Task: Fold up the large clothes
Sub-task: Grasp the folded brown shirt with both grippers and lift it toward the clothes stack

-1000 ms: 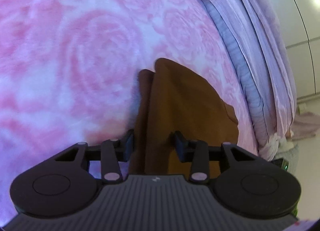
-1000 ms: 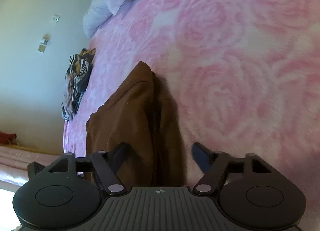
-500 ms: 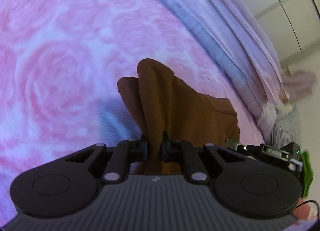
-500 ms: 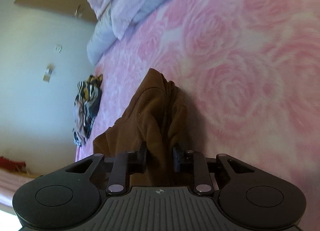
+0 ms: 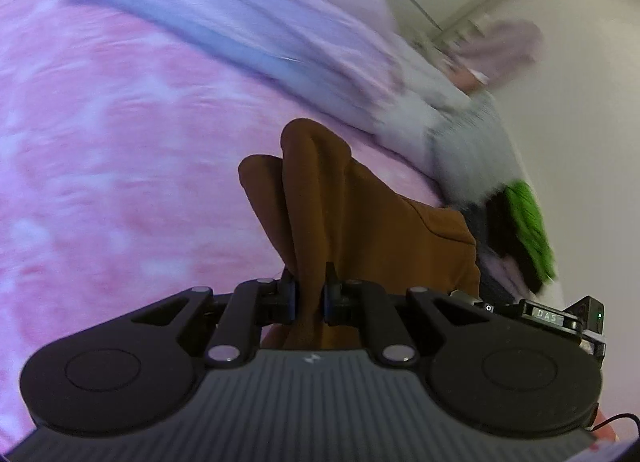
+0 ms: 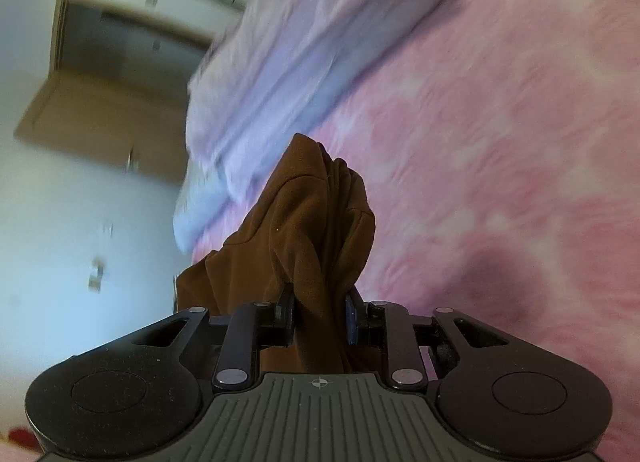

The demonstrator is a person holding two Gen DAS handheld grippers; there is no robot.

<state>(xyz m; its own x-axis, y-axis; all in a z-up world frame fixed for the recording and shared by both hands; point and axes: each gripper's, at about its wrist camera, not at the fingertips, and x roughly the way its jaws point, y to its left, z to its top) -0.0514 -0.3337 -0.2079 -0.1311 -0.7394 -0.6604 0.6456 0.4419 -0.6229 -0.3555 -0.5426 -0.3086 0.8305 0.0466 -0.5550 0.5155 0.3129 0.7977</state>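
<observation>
The brown garment (image 5: pixel 360 217) hangs bunched in soft folds above the pink rose blanket (image 5: pixel 120 141), near the lilac bedding (image 5: pixel 260 21). Its length runs away from me, the far rounded end pointing toward that bedding. My left gripper (image 5: pixel 308 294) is clamped nearly together on one bunch; my right gripper (image 6: pixel 320 314) pinches a thicker bunch (image 6: pixel 316 221)

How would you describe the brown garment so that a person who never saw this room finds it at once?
Start from the pink rose-patterned blanket that covers the bed. Above it, the brown garment hangs bunched, with the left gripper and the right gripper each shut on a fold. It is the only plain brown cloth; the bedding behind is pale lilac.
</observation>
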